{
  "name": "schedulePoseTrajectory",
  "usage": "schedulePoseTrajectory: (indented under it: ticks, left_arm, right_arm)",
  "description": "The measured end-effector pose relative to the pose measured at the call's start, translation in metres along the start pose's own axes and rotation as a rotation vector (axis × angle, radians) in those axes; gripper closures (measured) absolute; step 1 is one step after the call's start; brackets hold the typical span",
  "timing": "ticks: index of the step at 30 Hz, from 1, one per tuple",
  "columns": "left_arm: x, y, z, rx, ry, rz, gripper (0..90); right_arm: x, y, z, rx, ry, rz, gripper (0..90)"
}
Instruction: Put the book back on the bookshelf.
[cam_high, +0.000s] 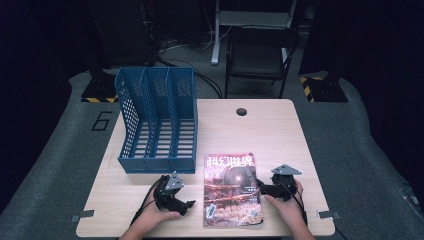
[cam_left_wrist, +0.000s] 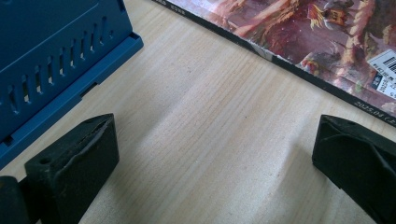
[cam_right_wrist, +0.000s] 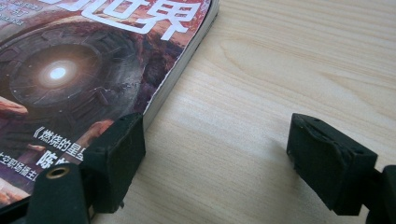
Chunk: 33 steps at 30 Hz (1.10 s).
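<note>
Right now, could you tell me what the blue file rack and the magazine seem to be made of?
The blue file rack looks like moulded plastic with a matte finish, given its slotted walls and dividers. The magazine appears to be paper with a glossy printed cover, which catches light.

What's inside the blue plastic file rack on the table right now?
The blue plastic file rack has three compartments, all with nothing in them; its slotted floor shows through. The rear wall hides whatever lies behind it.
</note>
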<state>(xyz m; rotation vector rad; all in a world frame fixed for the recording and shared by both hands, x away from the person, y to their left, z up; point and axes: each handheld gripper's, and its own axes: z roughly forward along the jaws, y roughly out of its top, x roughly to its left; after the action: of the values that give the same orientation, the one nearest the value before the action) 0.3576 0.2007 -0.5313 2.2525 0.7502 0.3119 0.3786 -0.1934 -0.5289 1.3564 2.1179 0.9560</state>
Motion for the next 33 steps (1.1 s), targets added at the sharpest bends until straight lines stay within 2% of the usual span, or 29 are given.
schedulePoseTrajectory:
  ticks: [2,3,5,6,11,19,23,28,33]
  left_arm:
    - [-0.0003,0.0003,-0.0003,0.006,0.005,-0.001,0.3]
    - [-0.0005,0.0004,-0.0002,0.005,0.007,-0.004,0.4]
    - [-0.0008,0.0004,-0.0001,0.005,0.008,-0.006,0.4]
    - [-0.0016,0.0002,0.0008,-0.004,0.022,-0.010,0.4]
    - [-0.0016,0.0003,0.0009,-0.006,0.027,-0.009,0.4]
    - [-0.0024,0.0009,0.0007,0.002,0.023,-0.022,0.4]
    - [-0.0023,0.0008,0.0011,-0.002,0.034,-0.015,0.4]
    - [-0.0021,0.0008,0.0008,0.001,0.019,-0.019,0.4]
    - [-0.0021,0.0009,0.0011,-0.003,0.036,-0.013,0.4]
  right_arm:
    - [0.0000,-0.0001,0.0000,-0.002,0.000,0.001,19.6]
    - [0.0017,-0.0010,-0.0013,-0.004,0.000,0.015,22.8]
    - [0.0018,-0.0016,-0.0022,-0.014,0.010,-0.004,26.3]
    - [0.0030,-0.0015,-0.0022,-0.016,0.007,0.004,26.7]
    - [0.0041,-0.0016,-0.0021,-0.017,0.006,0.015,26.7]
    - [0.0034,-0.0024,-0.0037,-0.008,0.017,0.002,26.6]
    - [0.0033,-0.0025,-0.0034,-0.012,0.016,0.001,26.6]
    - [0.0028,-0.0023,-0.0035,-0.009,0.018,-0.005,26.6]
    - [0.0026,-0.0024,-0.0034,-0.015,0.020,-0.006,26.6]
